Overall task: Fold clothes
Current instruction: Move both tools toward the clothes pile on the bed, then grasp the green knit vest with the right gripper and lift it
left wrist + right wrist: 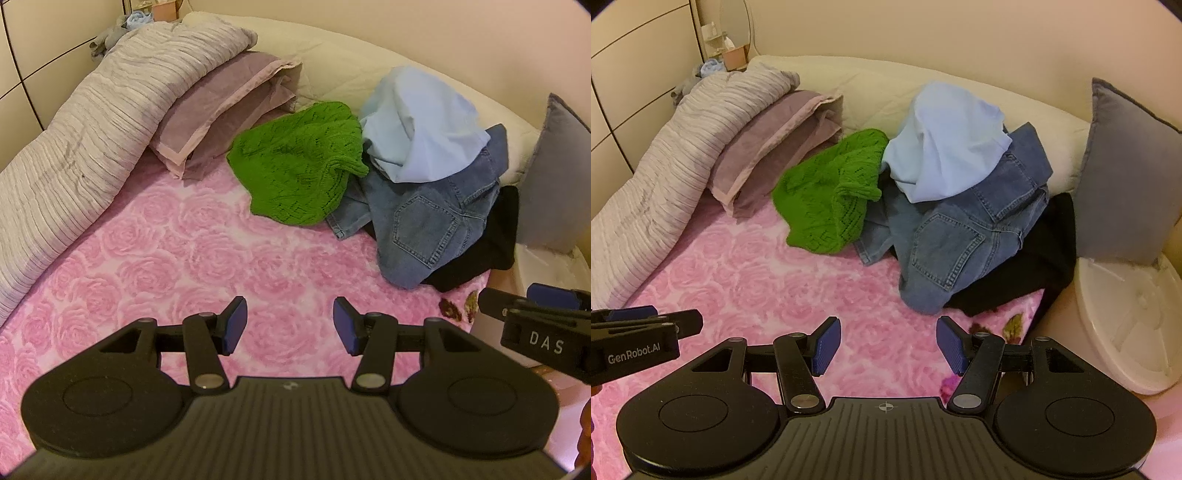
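Note:
A heap of clothes lies at the far right of the bed: a green knit sweater (299, 166) (831, 199), a light blue shirt (417, 125) (945, 144) on top of blue jeans (424, 225) (960, 236), and a black garment (484, 254) (1027, 277) underneath. My left gripper (290, 325) is open and empty above the pink rose blanket (184, 266), well short of the heap. My right gripper (888, 345) is open and empty, also short of the heap. Each gripper shows at the other view's edge.
A rolled grey striped duvet (92, 147) and a mauve pillow (221, 107) lie along the left. A grey cushion (1126, 173) and a white plastic lid (1126, 321) stand at the right past the bed's edge. A cream headboard (868, 92) runs behind the heap.

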Demonstrator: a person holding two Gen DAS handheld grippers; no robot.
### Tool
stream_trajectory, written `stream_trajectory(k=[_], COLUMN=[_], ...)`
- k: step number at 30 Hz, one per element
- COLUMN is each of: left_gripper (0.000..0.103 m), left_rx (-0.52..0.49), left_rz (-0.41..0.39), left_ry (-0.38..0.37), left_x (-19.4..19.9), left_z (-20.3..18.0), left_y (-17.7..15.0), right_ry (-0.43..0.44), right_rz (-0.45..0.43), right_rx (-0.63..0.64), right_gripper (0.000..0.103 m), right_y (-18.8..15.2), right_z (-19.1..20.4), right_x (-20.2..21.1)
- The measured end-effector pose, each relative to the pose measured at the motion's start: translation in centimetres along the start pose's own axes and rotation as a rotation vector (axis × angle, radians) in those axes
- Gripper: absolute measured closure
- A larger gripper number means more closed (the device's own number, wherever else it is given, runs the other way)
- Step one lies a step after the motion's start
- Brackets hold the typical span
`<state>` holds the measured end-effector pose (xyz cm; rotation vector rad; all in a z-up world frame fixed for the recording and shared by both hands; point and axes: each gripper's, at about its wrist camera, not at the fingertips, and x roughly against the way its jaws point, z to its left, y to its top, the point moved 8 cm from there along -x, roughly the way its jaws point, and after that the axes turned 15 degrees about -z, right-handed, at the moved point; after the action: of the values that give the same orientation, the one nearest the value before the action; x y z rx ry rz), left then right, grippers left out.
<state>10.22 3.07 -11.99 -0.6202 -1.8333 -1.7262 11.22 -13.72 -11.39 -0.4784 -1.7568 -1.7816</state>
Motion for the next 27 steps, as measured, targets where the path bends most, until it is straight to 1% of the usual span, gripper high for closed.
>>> stream_trajectory(k=[11, 17, 22, 25, 27], left_gripper=[0.056, 0.056, 0.056, 0.056, 0.056], left_rx=[0.021, 0.056, 0.086, 0.100, 0.109], left_rz=[0.010, 0.024, 0.035, 0.060, 0.076], left_ry=[0.039, 0.057, 0.055, 0.058, 0.058], left_x=[-3.7, -5.5, -7.7, -9.7, -11.2], left_z=[-0.9, -0.7, -0.5, -0.5, -0.5], left_y=[2.5, 3.0, 2.8, 2.5, 2.3], right_ry=[0.044, 0.071, 0.107, 0.136, 0.150], right_rz=[0.025, 0.016, 0.002, 0.037, 0.091], right_rx=[0.002, 0.035, 0.047, 0.023, 0.021], right_gripper=[0.042, 0.042, 0.042, 0.042, 0.042], right_y=[2.3, 3.4, 3.8, 3.6, 3.2], right_z=[-1.3, -1.5, -1.8, -2.6, -3.2], right_x=[-4.6, -6.6, -8.8, -10.8, -12.3])
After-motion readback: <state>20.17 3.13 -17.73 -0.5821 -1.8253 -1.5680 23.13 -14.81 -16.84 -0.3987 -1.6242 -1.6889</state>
